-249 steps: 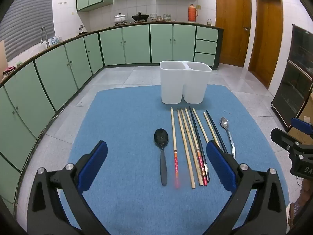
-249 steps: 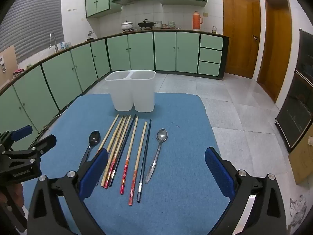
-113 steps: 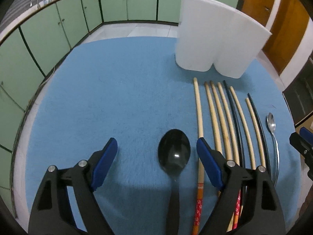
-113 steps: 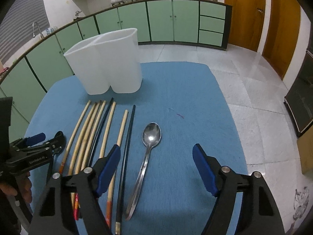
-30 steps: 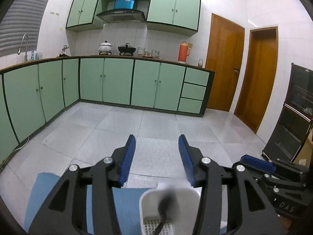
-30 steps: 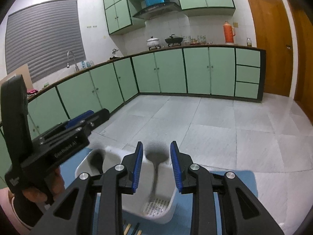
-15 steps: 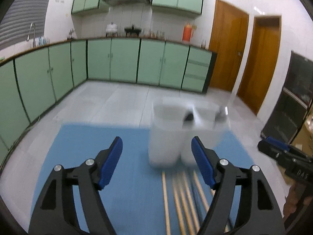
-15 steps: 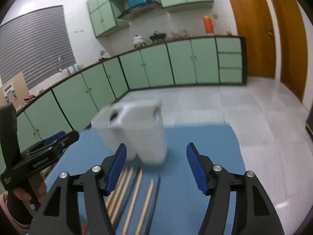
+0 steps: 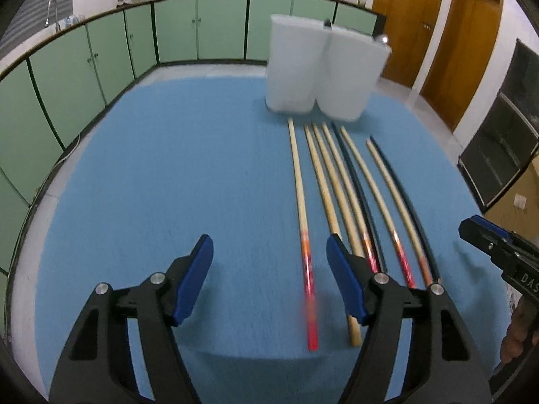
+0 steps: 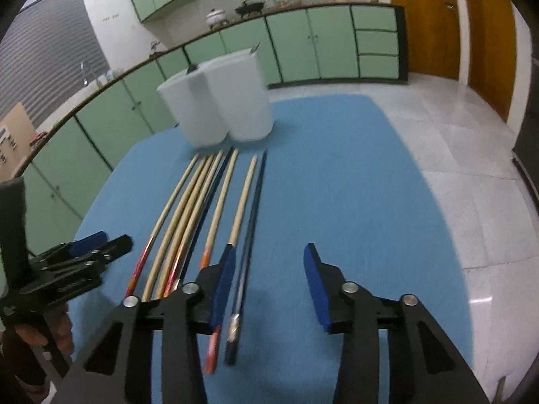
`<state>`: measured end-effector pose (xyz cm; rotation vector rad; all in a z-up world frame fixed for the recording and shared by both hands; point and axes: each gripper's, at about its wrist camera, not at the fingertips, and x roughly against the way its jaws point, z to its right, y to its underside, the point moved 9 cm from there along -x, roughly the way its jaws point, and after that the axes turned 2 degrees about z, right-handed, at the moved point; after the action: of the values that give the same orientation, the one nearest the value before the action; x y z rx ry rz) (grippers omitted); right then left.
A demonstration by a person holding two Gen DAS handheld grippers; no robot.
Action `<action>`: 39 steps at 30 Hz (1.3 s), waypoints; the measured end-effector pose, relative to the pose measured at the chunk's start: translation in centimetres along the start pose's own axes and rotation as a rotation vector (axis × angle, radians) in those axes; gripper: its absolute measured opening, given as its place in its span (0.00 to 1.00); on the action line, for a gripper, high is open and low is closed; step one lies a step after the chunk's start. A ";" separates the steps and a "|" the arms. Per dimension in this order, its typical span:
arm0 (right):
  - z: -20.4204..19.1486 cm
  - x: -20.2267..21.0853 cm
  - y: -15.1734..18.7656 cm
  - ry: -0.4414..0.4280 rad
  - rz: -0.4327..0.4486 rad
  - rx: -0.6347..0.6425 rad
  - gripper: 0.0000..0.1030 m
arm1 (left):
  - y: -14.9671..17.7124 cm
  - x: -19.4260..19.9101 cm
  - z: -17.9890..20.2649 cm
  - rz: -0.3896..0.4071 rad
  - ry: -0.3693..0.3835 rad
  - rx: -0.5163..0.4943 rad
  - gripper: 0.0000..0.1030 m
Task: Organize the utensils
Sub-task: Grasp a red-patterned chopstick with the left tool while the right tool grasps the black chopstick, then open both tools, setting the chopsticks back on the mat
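A white two-part utensil holder stands at the far side of the blue mat. A spoon handle tip pokes out of each part. Several chopsticks, wooden and dark, lie in a row in front of it. My left gripper is open and empty, low over the mat, with the leftmost chopstick between its fingers. My right gripper is open and empty over the near end of the rightmost dark chopstick.
Green kitchen cabinets run along the far and left walls, with wooden doors at the right. The tiled floor lies beyond the mat's edge. The other gripper shows at each view's side.
Both grippers let the spoons go into the holder, then drew back and dropped low over the near ends of the chopsticks. Their jaws have narrowed a little from half a second ago.
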<state>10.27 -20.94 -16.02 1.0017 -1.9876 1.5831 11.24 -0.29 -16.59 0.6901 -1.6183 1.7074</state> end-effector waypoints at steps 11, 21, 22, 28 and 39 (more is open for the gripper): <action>-2.1 -3.2 2.3 0.005 -0.104 0.082 0.14 | 0.9 -1.4 1.4 -0.026 -0.006 -0.032 0.54; -2.1 -3.9 2.3 0.041 -0.099 0.106 0.07 | 0.5 -2.0 1.8 -0.023 -0.043 -0.051 0.34; -2.0 -3.8 2.2 0.047 -0.098 0.101 0.07 | 0.5 -1.9 1.7 -0.023 -0.048 -0.053 0.29; -0.1 -2.9 2.2 0.093 -0.090 0.049 0.06 | 0.8 -1.3 0.4 -0.020 -0.068 -0.012 0.07; 0.4 -3.3 0.2 0.024 -0.049 0.021 0.11 | -0.2 -1.6 -0.1 -0.014 -0.060 0.029 0.20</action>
<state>12.40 -20.40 -18.59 1.0264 -1.9196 1.5862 12.43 -0.38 -17.71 0.7723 -1.6284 1.7179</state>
